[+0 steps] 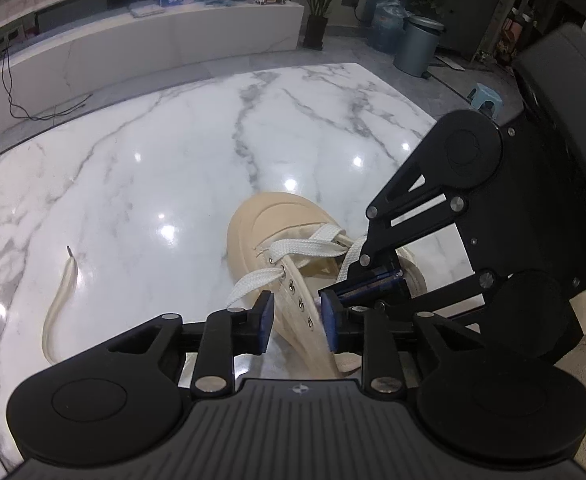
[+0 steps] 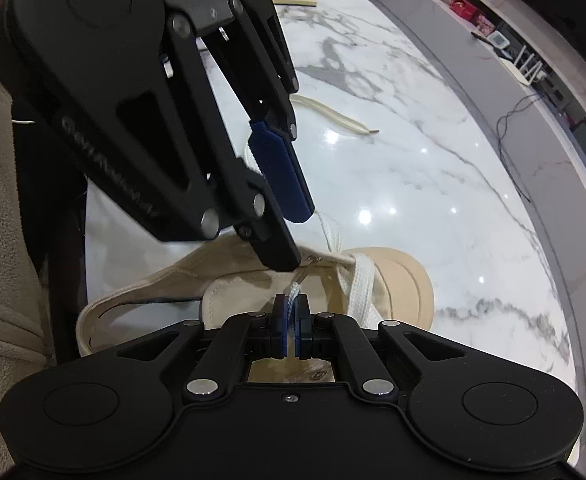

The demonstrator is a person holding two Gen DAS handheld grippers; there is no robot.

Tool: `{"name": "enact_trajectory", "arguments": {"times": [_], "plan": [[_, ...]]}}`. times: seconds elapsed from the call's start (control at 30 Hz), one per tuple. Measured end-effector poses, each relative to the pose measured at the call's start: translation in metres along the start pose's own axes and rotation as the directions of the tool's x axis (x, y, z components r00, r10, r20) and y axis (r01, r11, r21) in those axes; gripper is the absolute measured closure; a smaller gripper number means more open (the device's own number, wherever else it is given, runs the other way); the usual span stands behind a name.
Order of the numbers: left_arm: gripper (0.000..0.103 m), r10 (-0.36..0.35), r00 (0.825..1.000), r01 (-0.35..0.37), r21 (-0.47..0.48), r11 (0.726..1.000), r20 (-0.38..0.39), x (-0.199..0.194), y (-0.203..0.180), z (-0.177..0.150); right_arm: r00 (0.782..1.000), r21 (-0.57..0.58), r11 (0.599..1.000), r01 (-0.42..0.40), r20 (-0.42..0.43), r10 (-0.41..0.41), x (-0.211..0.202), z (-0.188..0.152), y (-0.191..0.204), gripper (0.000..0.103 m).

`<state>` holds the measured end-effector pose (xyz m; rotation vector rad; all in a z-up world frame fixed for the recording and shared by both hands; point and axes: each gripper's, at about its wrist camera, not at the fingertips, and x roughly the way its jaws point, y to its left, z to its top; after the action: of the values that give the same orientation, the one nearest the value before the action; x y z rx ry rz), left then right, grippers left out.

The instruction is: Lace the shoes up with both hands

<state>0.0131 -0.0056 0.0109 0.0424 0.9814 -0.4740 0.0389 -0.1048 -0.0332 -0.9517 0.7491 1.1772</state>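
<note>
1. Two grippers work over the beige canvas shoe (image 1: 293, 248) on the white marble table (image 1: 133, 168).
2. Right gripper (image 2: 291, 320) pinches the white flat lace (image 2: 296, 292) tip beside an eyelet.
3. Left gripper (image 1: 297, 320) is spread astride the eyelet strip, gripping nothing.
4. Next, probably: feed the tip through, left gripper catching it.

White marble table (image 1: 141, 152) w/ grey veins, glossy – ceiling lights reflect as bright spots. Behind it a long low white counter (image 1: 173, 40), potted plant (image 1: 321, 4), grey bin (image 1: 417, 46), water jug (image 1: 387, 20) – grey tile floor (image 1: 333, 56), small blue stool (image 1: 485, 98).
</note>
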Motion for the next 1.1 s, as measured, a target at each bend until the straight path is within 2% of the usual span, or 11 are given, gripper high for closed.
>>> {"name": "enact_trajectory", "arguments": {"times": [0.13,0.47,0.57,0.63,1.1], "plan": [[0.071,0.002,1.0,-0.002,-0.009,1.0,0.001,0.001,0.002,0.001,1.0,-0.021,1.0,-0.01,-0.009,0.01,0.001,0.002,-0.001,0.101],[0.071,-0.007,1.0,0.007,-0.012,1.0,-0.005,0.001,0.002,0.003,1.0,-0.033,0.999,-0.019,-0.016,0.019,0.0,0.003,-0.003,0.101],[0.073,-0.012,1.0,0.012,-0.009,1.0,-0.018,0.002,0.002,0.004,1.0,-0.027,1.0,-0.011,-0.014,0.011,0.001,0.003,-0.004,0.101],[0.079,-0.016,1.0,0.015,-0.01,1.0,-0.024,0.002,0.003,0.003,1.0,-0.023,1.0,-0.006,-0.011,0.006,0.0,0.003,-0.005,0.101],[0.079,-0.002,0.999,0.0,-0.029,1.0,-0.045,0.005,0.009,0.002,0.999,0.043,0.999,0.026,0.034,-0.028,-0.01,0.002,-0.02,0.101]]}}
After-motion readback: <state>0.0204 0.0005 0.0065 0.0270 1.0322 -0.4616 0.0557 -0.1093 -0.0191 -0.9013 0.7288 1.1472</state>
